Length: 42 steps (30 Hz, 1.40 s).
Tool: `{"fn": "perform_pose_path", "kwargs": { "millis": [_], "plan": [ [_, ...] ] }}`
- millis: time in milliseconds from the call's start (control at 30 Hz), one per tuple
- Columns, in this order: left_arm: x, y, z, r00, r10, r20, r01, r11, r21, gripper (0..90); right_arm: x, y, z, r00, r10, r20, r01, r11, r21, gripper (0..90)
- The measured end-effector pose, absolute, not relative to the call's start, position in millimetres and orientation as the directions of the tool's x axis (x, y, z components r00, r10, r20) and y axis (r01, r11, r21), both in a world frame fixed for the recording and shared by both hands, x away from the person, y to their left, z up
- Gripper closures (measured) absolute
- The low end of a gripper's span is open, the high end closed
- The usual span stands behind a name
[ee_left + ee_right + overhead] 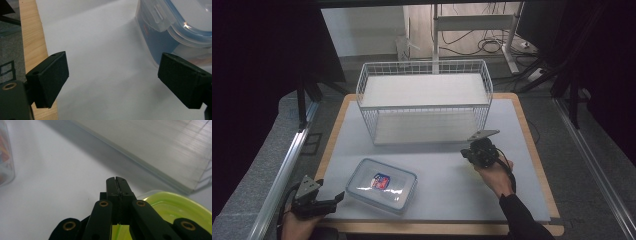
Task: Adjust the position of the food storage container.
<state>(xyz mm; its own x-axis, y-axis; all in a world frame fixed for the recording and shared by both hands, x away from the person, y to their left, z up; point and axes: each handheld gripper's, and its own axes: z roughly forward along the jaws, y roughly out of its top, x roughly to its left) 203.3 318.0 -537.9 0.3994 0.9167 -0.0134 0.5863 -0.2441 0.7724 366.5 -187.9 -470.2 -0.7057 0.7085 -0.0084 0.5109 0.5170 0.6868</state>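
Note:
A clear plastic box with a blue-rimmed snap lid [382,184] lies at the front left of the white mat, a red and blue item inside it. My left gripper [331,190] stands open just left of it at the table's front corner; in the left gripper view its wide-apart pads [50,75] frame bare mat, and the box [175,27] sits ahead on the right. My right gripper [468,153] is at mid-right, in front of the wire rack. Its jaws [117,180] are pressed together, and a yellow-green lidded thing [175,207] lies right under them.
A white wire rack [424,100] with an upper and a lower shelf stands at the back of the table; its lower shelf [155,150] is close ahead of the right gripper. The wooden table edge [32,45] runs left of the left gripper. Cables lie on the floor behind.

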Motion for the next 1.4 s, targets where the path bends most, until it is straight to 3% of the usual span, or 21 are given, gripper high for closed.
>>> {"fn": "perform_pose_path", "kwargs": {
  "millis": [400, 533, 567, 800, 900, 1133, 1400],
  "plan": [
    [204, 317, -536, 0.398, 0.916, -0.044, 0.604, -0.226, 0.764, 13.7, 341, -217, -468, -0.682, 0.73, -0.028, 0.512, 0.505, 0.694, 89.7],
    [203, 318, -532, 0.396, 0.916, -0.064, 0.604, -0.207, 0.77, 32.3, 322, -212, -466, -0.702, 0.712, -0.026, 0.474, 0.494, 0.728, 89.6],
    [203, 318, -532, 0.395, 0.915, -0.076, 0.6, -0.194, 0.776, 32.3, 322, -212, -466, -0.702, 0.712, -0.026, 0.474, 0.494, 0.728, 89.6],
    [213, 313, -528, 0.455, 0.882, -0.12, 0.596, -0.202, 0.777, 73.8, 296, -211, -471, -0.718, 0.695, 0.027, 0.481, 0.468, 0.741, 89.6],
    [221, 303, -531, 0.495, 0.86, -0.125, 0.613, -0.244, 0.752, 81.3, 287, -209, -473, -0.719, 0.694, 0.044, 0.489, 0.46, 0.741, 89.7],
    [222, 295, -531, 0.519, 0.844, -0.13, 0.618, -0.266, 0.74, 89.5, 271, -198, -478, -0.752, 0.656, 0.065, 0.482, 0.48, 0.733, 88.7],
    [220, 278, -528, 0.544, 0.83, -0.123, 0.62, -0.299, 0.726, 89.9, 262, -191, -482, -0.774, 0.63, 0.07, 0.474, 0.501, 0.724, 88.3]
  ]
}}
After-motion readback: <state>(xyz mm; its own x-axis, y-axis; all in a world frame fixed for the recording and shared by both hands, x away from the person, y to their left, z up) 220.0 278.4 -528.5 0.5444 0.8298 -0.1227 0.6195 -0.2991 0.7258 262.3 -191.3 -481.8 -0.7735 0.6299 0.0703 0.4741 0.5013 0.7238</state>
